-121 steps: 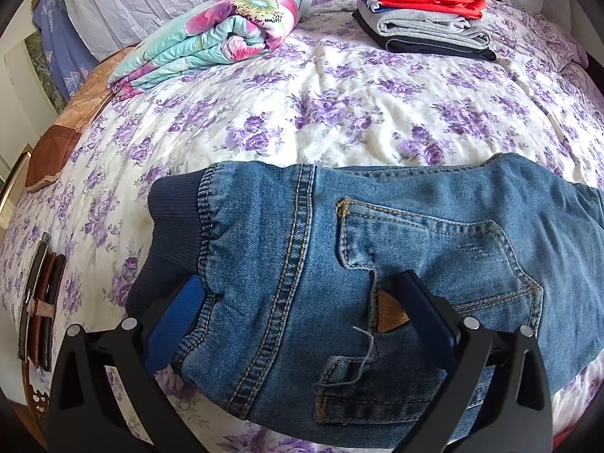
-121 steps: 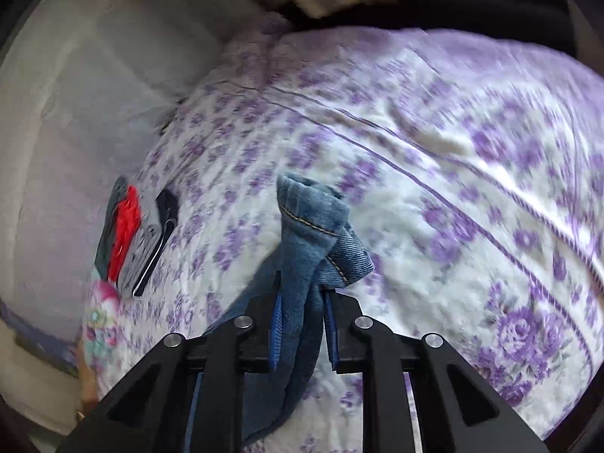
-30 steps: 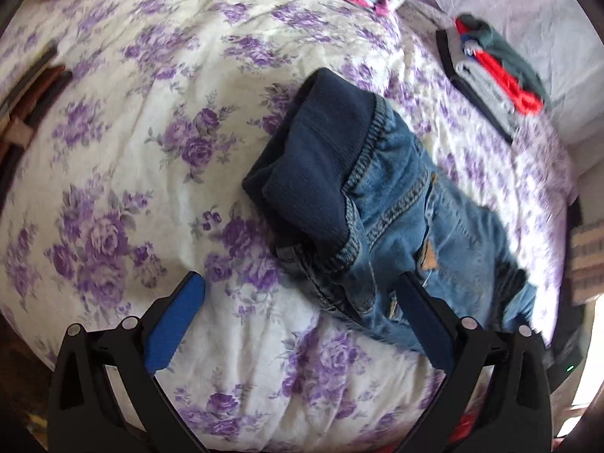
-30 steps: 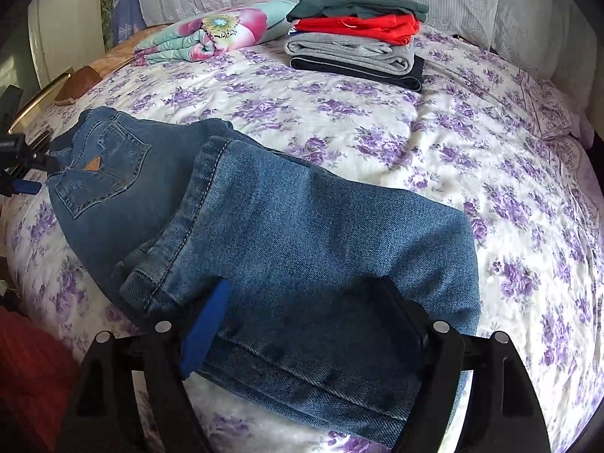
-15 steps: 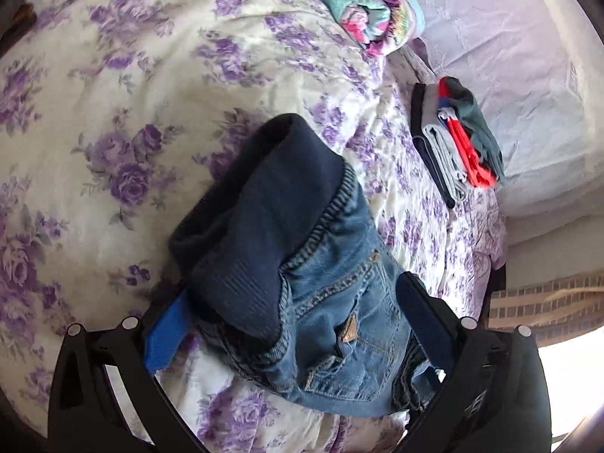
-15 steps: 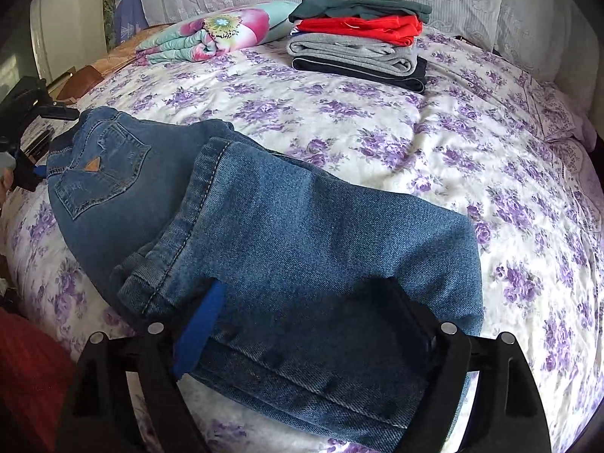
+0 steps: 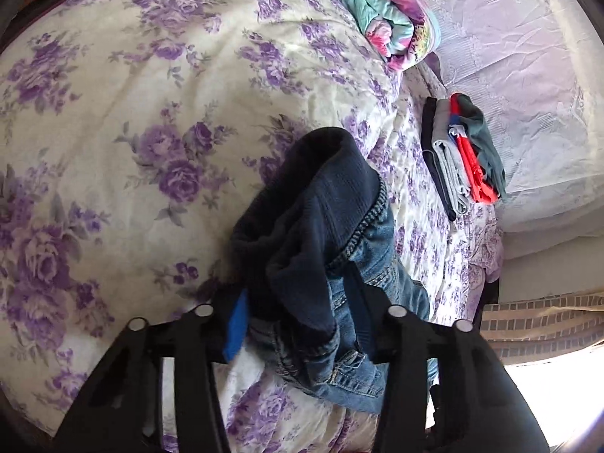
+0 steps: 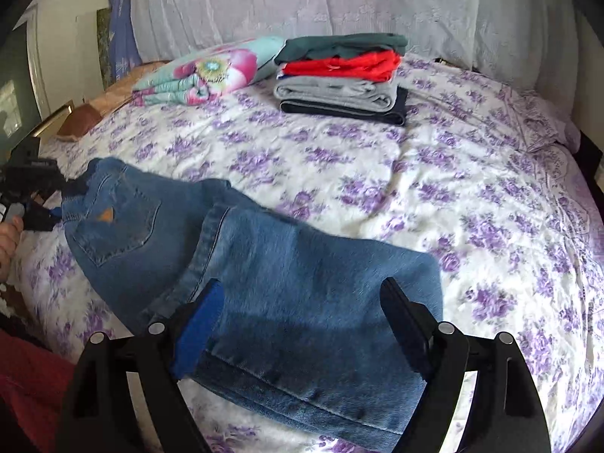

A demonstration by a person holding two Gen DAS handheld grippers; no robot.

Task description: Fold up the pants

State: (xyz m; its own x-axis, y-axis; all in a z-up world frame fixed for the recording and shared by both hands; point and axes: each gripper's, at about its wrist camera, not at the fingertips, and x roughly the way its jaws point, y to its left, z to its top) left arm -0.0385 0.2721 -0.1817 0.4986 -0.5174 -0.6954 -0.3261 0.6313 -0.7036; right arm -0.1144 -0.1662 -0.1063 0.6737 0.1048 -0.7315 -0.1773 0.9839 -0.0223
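Blue jeans (image 8: 302,283) lie on the floral bedspread, the legs folded back over the seat. Their dark ribbed waistband (image 7: 313,211) fills the middle of the left wrist view. My left gripper (image 7: 298,313) is shut on the bunched waistband end; it also shows at the far left of the right wrist view (image 8: 41,204). My right gripper (image 8: 302,317) is open, its fingers straddling the folded leg part near the bed's front edge, not pinching it.
A stack of folded clothes (image 8: 343,79) sits at the back of the bed (image 8: 472,188), next to a folded floral blanket (image 8: 211,71). Pillows (image 8: 339,3) line the headboard. The stack (image 7: 464,158) and blanket (image 7: 396,19) also show in the left wrist view.
My left gripper has moved onto the waistband and shut on it. My right gripper has stayed open over the folded legs, barely moving.
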